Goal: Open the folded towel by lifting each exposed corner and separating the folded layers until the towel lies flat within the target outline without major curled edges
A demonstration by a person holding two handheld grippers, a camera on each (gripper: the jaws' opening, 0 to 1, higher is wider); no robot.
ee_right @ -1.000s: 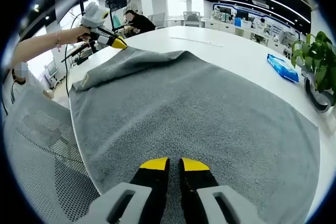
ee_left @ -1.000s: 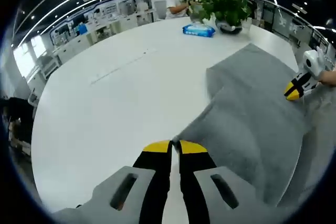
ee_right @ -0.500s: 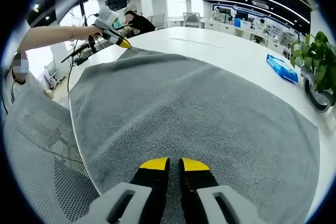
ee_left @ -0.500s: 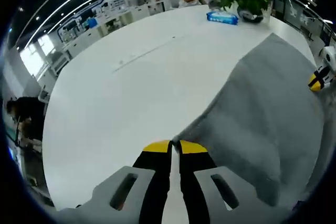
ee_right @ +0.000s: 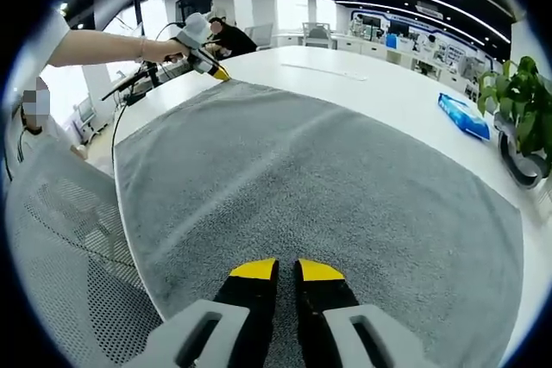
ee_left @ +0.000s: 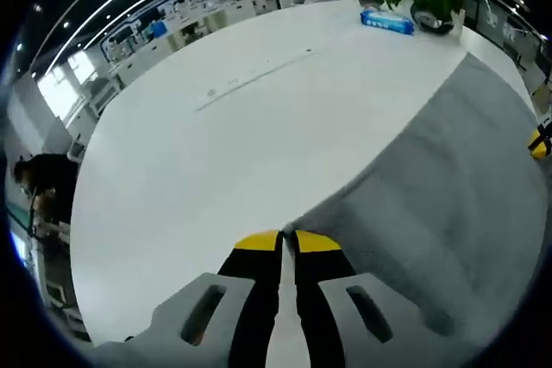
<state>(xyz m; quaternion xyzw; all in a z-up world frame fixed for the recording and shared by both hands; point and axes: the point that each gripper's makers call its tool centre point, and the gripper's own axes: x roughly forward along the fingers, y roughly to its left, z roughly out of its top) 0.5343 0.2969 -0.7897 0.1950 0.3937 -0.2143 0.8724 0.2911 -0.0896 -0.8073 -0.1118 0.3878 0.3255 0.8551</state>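
White table (ee_left: pixel 216 127) runs from 9 to 1 o'clock in the left gripper view. Grey towel (ee_right: pixel 328 196) lies spread on it, reaching the near edge. Left gripper (ee_left: pixel 288 239) pinches its corner at 6 o'clock. Right gripper (ee_right: pixel 287 270), jaws pressed together, pinches the towel's near edge. Plant (ee_right: pixel 522 118) at 3 o'clock. Blue packet (ee_right: pixel 463 115) beside it.

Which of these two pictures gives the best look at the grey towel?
The right gripper view: the towel spreads across most of the picture, with its near and left edges visible and the left gripper at its far corner. The left gripper view catches just one side of it, stretching away from the pinched corner.
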